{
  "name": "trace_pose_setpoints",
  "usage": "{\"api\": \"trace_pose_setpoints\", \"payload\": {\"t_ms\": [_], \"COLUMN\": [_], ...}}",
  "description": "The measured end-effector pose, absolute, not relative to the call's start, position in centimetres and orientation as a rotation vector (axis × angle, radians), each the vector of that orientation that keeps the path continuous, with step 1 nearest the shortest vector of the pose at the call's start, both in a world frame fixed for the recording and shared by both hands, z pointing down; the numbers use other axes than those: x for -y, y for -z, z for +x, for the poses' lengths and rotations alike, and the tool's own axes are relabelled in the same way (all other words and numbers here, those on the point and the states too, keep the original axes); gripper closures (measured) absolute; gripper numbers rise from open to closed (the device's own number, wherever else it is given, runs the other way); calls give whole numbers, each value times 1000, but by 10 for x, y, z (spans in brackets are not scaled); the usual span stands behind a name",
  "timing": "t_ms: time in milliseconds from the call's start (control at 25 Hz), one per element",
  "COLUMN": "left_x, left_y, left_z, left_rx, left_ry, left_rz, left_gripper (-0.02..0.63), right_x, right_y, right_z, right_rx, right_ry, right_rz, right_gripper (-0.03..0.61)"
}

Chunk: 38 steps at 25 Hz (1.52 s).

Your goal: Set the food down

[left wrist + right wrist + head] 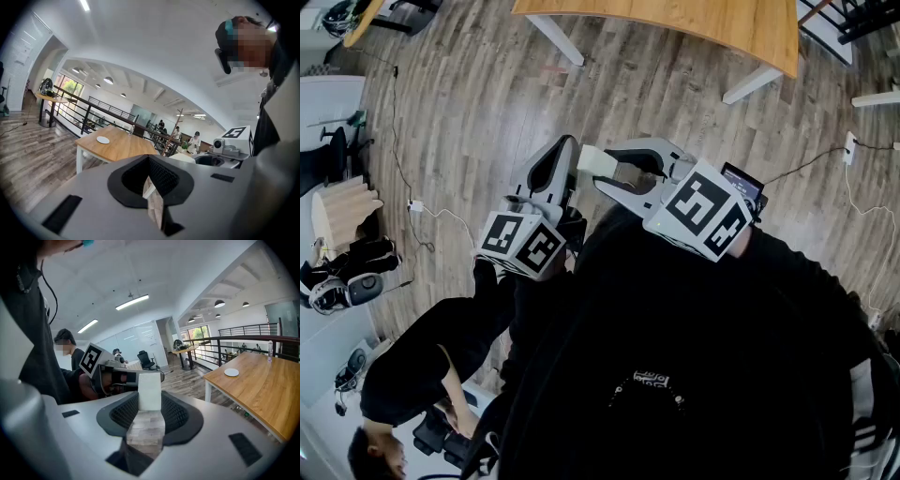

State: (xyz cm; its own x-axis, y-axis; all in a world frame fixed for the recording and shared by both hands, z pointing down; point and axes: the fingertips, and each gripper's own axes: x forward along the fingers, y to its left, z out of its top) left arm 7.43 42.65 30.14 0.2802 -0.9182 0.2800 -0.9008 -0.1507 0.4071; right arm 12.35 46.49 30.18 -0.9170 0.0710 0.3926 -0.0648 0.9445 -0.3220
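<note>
A white rectangular food block (597, 159) (150, 391) sits upright between the tips of my right gripper (602, 171) (150, 401), which is shut on it. The block hangs in the air above the wood floor, close to the person's chest. My left gripper (563, 150) (151, 182) is just left of it, with its jaws together apart from a thin slit and nothing between them. In the right gripper view the left gripper's marker cube (92, 360) shows behind the block. The left gripper view shows the right gripper's marker cube (238, 133) at the right.
A wooden table (694, 21) (262, 390) on white legs stands ahead, with a small white plate (103, 139) (231, 372) on it. Cables (862, 187) trail over the floor. Another person (403, 375) crouches at the lower left, near white furniture (328, 103).
</note>
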Motion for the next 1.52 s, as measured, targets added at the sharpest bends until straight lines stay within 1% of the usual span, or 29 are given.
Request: {"api": "trace_pose_setpoints", "payload": {"t_ms": [960,1280,1520], "left_x": [-413,-398,-380], "left_y": [-301,-298,-301], "left_z": [94,111,136], "left_rx": [1580,1575,1573], "left_ry": [-7,-31,-59], "left_rz": [2114,2120,2133], "left_gripper": [615,615,615], "right_x": [-442,-427,-408], "right_y": [-304,-301,-305], "right_z": [133,148,171], "right_rx": [2709,2722,2746], "right_ry": [-470,-497,-502], "right_rz": [59,75,87], "right_gripper": [417,417,417]}}
